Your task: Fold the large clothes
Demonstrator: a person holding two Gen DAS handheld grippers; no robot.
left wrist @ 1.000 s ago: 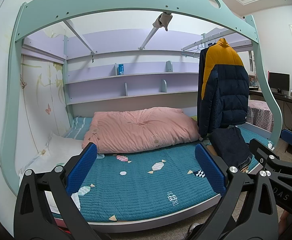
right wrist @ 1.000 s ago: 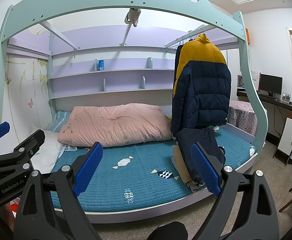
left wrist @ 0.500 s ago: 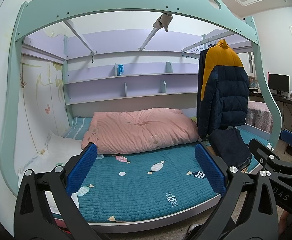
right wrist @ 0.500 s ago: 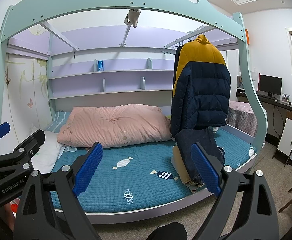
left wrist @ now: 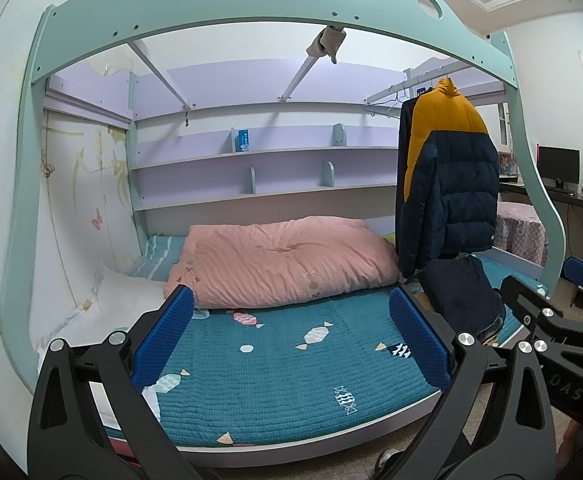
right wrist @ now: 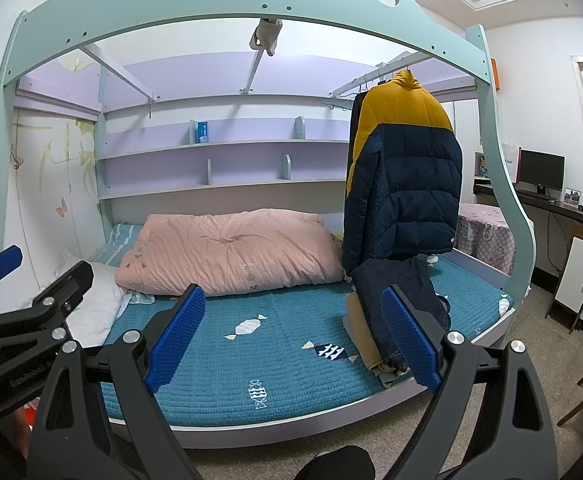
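A navy and yellow puffer jacket hangs from a rail at the right end of the bed. Below it a stack of folded clothes, dark blue on top and tan beneath, lies on the teal bedspread. My left gripper is open and empty in front of the bed's near edge. My right gripper is open and empty too, its right pad overlapping the folded stack in view. Each gripper shows at the side of the other's view.
A pink duvet lies bunched along the back of the bed, a white pillow at the left. The mint bed frame arches overhead. Lilac shelves line the wall. A desk with a monitor stands at the right.
Both views have drifted slightly; the bed and jacket sit a little lower and closer in frame. Both grippers stay open and empty.
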